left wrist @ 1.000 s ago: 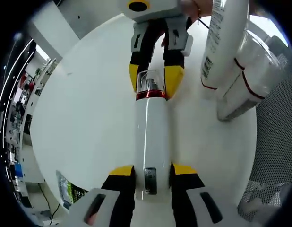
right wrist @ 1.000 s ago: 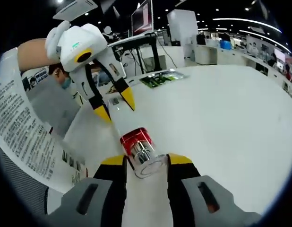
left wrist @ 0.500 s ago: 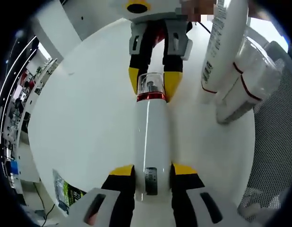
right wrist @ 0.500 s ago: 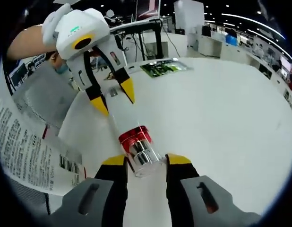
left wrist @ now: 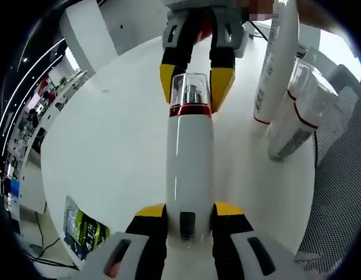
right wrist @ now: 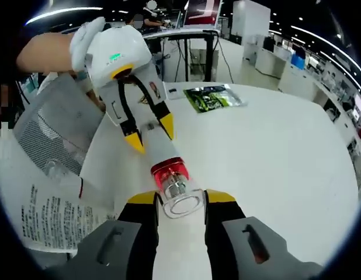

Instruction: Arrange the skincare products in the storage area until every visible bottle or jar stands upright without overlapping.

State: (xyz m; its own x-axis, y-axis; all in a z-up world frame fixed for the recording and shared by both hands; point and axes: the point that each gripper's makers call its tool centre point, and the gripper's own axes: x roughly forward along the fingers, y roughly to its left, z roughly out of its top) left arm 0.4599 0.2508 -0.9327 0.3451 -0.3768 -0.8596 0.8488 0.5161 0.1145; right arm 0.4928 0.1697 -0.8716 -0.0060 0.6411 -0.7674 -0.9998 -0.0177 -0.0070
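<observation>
Spanning the gap between both tools, a white pump bottle [left wrist: 189, 157] hangs above the white desk [left wrist: 110, 134]. The left gripper [left wrist: 189, 213] has its yellow-tipped fingers [left wrist: 150, 211] clamped on the bottle's base, while the right gripper [right wrist: 172, 198] closes its fingers [right wrist: 218, 197] around the clear cap [right wrist: 180, 197] over the red collar. Two white tubes [left wrist: 283, 87] stand beside a mesh basket [left wrist: 338, 192], their tops cut off. Fine print on them is unreadable. A green packet [right wrist: 212, 96] lies farther off.
</observation>
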